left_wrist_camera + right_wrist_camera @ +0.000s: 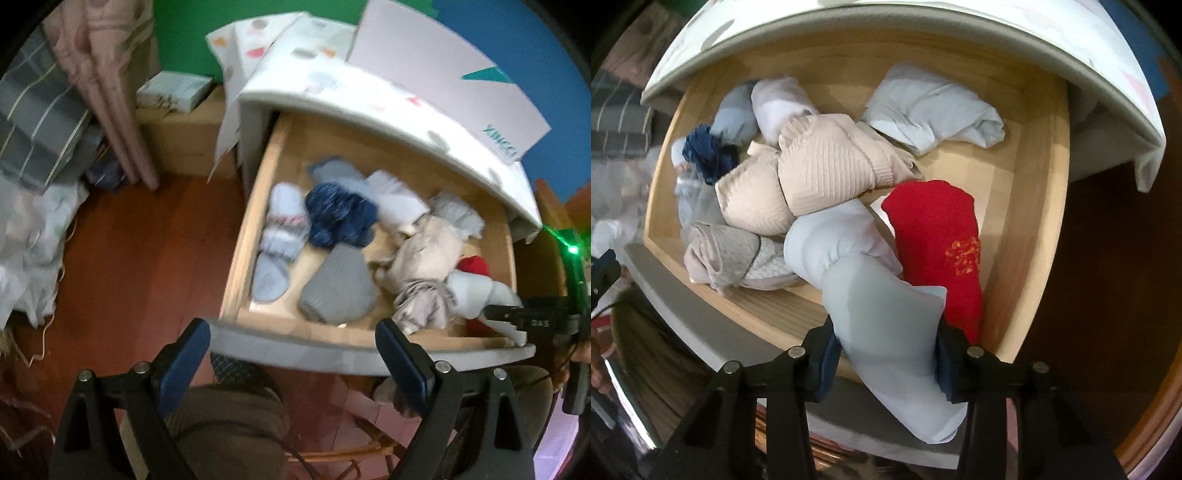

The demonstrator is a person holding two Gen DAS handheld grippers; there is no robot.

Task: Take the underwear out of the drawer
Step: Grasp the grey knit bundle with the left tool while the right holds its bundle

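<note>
Right tool clamped on pale blue underwear — over open drawer, left tool apart.

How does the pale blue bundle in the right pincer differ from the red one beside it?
The pale blue garment is pinched between the right gripper pads and stretches over the drawer front; the red garment lies untouched on the wooden drawer floor. The red one bears a gold print; the blue one is plain. Both are folded cloth.
</note>
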